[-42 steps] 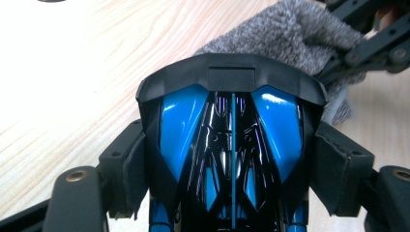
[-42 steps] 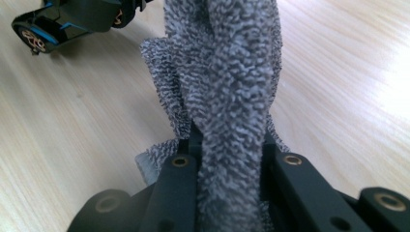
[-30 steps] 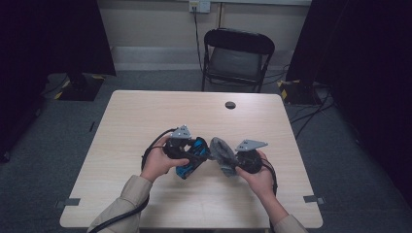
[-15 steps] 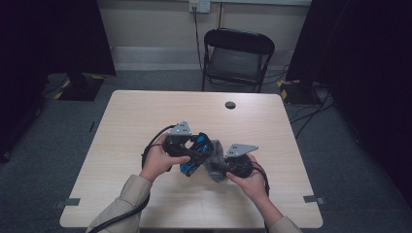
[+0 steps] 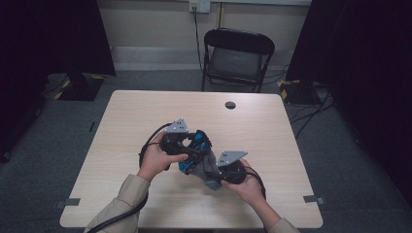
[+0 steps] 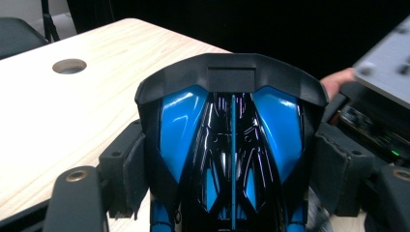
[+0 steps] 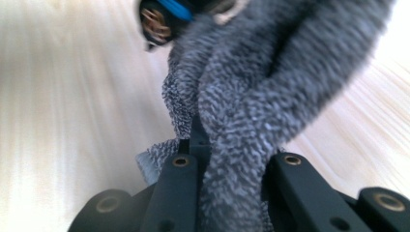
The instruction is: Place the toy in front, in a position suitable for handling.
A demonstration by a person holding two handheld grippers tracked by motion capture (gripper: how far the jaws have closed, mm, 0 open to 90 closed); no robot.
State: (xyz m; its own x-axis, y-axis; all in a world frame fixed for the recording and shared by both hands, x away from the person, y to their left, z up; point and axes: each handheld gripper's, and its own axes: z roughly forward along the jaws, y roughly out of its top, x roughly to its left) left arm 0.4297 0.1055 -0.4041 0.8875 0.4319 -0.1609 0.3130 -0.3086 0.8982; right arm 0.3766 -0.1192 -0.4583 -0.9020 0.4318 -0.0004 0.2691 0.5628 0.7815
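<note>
- The blue and black toy car (image 6: 232,145) sits clamped between the pads of my left gripper (image 5: 190,148), lifted just above the table (image 5: 145,111), a little toward 6 o'clock from the table's centre in the high view.
- In the left gripper view the jaws stand at a middling gap, pressing on both flanks of the car body; I judge this side-on hold keeps its glossy top bare for wiping.
- The grey cloth (image 7: 251,96) is pinched in my right gripper (image 5: 217,175), jaws nearly together on a bunched fold. Holding a bunch rather than an edge gives me, I think, a firm pad to rub with.
- In the high view the right gripper lies at about 4 o'clock from the left one, with the cloth bridging the two and touching the car's near side.
- The right gripper view is blurred; I see cloth reaching up to a blue and black part of the car at 11 o'clock, but cannot tell exactly where they meet.
- I read the step as cleaning the car with the cloth, one hand steadying while the other works.
- A round hole (image 5: 230,105) lies in the tabletop at 1 o'clock, well apart.
</note>
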